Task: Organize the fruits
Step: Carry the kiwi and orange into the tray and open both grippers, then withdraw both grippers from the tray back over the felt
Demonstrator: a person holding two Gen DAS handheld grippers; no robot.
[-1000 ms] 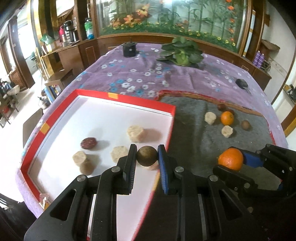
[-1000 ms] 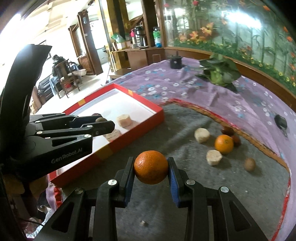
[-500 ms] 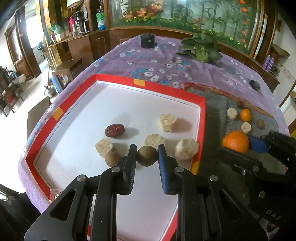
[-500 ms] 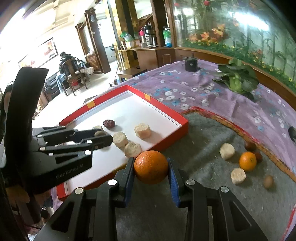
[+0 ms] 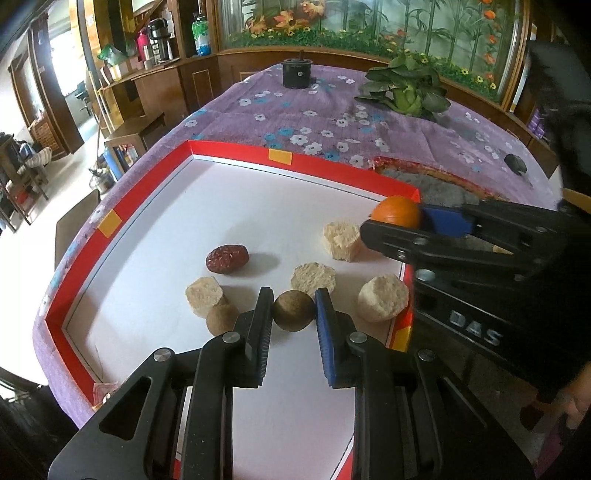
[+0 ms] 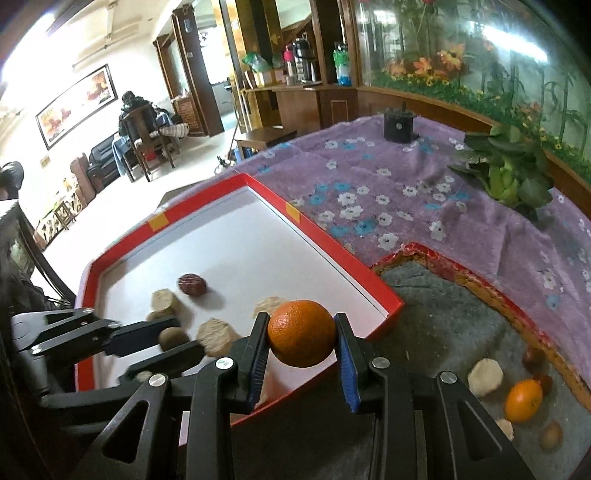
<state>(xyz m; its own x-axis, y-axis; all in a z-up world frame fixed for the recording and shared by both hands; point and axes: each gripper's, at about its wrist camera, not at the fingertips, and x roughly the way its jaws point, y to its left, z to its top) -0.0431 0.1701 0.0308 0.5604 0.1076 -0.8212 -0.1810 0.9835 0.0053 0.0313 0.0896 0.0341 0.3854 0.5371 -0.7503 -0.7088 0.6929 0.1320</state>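
Holding a brown round fruit (image 5: 293,308) in my left gripper (image 5: 291,314) above the red-rimmed tray (image 5: 229,153), I clamp an orange (image 6: 301,333) in my right gripper (image 6: 301,354) over its corner. Only the right view shows the second orange (image 6: 523,400) left on the grey mat (image 6: 443,325).

Table: a purple flowered cloth (image 6: 388,192) is spread over the table, with a leafy green plant (image 5: 406,88) and a black round pot (image 5: 297,74) set on it.
Far wall: a glass panel with painted bamboo and flowers (image 5: 369,26) is framed in dark wood.
Shelving: flasks and bottles (image 6: 306,66) are kept on wooden shelves.
Left wall: a framed painting (image 6: 77,103) is hung above a dark sofa (image 6: 98,158).
Seating: a wooden chair (image 6: 147,147) is occupied by a seated person.
Floor: pale tiles are brightly lit.
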